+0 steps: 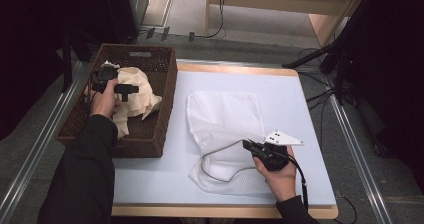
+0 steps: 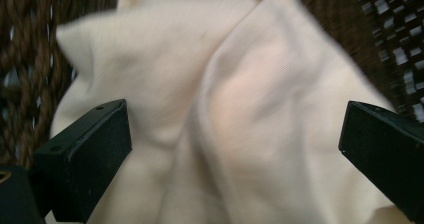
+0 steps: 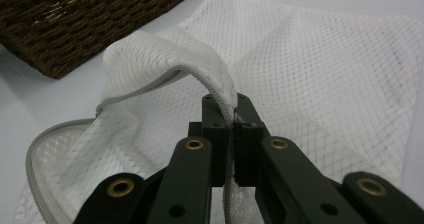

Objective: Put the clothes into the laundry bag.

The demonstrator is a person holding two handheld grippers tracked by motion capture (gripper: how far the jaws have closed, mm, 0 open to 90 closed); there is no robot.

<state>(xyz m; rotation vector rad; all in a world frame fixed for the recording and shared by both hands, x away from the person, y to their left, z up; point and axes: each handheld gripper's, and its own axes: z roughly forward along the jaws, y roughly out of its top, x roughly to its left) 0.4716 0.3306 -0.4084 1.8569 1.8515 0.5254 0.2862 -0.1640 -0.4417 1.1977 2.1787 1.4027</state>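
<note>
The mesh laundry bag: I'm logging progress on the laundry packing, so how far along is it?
Early stage. Done: the right gripper is shut on the zipper edge of the mesh laundry bag, lifting its mouth open on the table. In hand: the left gripper, jaws open, is over the cream garment in the wicker basket, not yet gripping it. Left: grasping the garment, putting it into the bag, probably zipping.

No text, label, brand, number or sign can be read on anything in these pictures.
</note>
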